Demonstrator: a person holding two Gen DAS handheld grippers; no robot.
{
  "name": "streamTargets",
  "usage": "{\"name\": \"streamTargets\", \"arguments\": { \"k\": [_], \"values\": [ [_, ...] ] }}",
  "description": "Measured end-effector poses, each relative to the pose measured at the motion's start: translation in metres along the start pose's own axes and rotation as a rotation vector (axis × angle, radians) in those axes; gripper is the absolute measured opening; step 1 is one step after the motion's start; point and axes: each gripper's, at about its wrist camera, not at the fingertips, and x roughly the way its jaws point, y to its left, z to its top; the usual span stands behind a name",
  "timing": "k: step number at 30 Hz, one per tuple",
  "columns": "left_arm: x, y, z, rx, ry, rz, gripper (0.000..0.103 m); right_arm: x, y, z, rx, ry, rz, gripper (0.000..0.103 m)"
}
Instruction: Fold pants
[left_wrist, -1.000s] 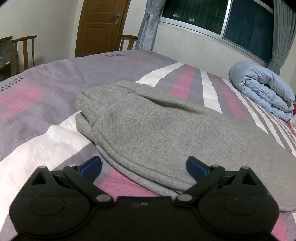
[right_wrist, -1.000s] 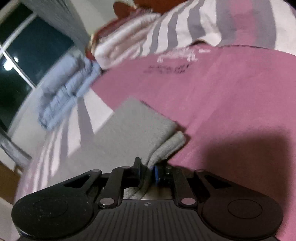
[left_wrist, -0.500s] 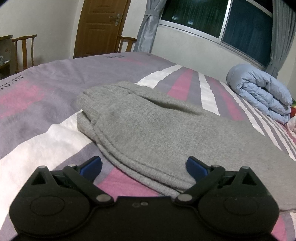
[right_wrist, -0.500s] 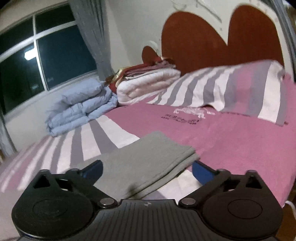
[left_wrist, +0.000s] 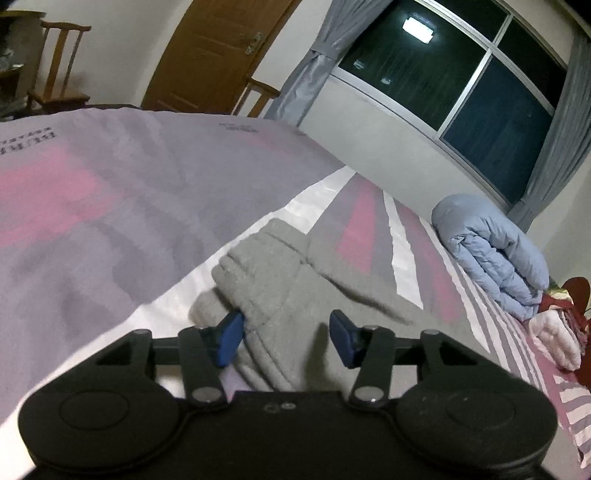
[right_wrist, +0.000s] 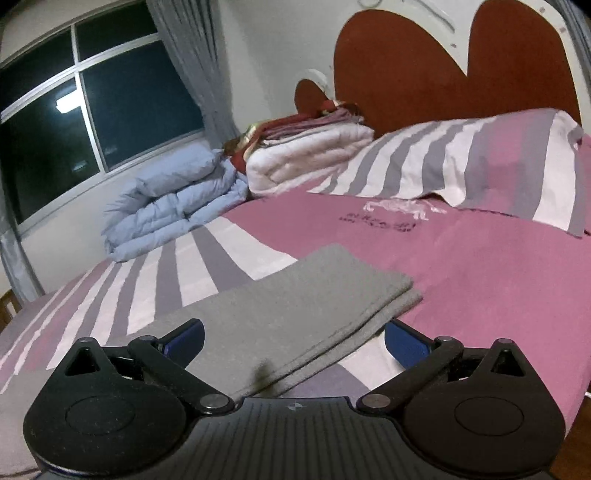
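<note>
The grey pants lie flat on the striped bed, folded lengthwise with one leg stacked on the other, so what is left, by my reading, is to bring one end over the other. In the left view the left claw sits at 6 o'clock with the cuffed end of the pants running up from between its blue pads toward 12 o'clock; the jaws are closing on that stacked fabric, with the left pad against the cloth edge and the right pad not yet pressing, so the grip is not made. The low, shallow approach seems meant to catch both layers at once rather than only the top one. In the right view the right claw stands released at its widest, at 6 o'clock, with the other end of the pants lying between and beyond its pads, its squared corner out at 1 o'clock. The cloth there rests on the bed under its own weight, untouched by either pad, which suggests this end is left as the anchor or is about to be taken. A blue quilt sits at 10 o'clock by the window, well apart, with a white blanket at 12 o'clock and the pillow at 2 o'clock, all clear of the fold.
</note>
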Motion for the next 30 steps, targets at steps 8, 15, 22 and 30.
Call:
{"name": "streamTargets", "arguments": {
  "k": [8, 15, 22, 30],
  "values": [
    [0.029, 0.005, 0.011, 0.033, 0.113, -0.002, 0.026, 0.006, -0.004, 0.000, 0.013, 0.035, -0.021, 0.103],
    [0.016, 0.008, 0.015, 0.081, 0.096, 0.020, 0.014, 0.004, -0.008, 0.000, 0.022, 0.036, -0.018, 0.103],
    [-0.011, -0.013, 0.026, 0.188, 0.040, 0.090, 0.022, -0.001, -0.010, 0.001, 0.043, 0.022, 0.000, 0.103],
    [0.007, -0.130, 0.014, 0.504, -0.007, -0.043, 0.061, 0.014, 0.052, 0.002, -0.113, 0.038, 0.153, 0.103]
  ]
}}
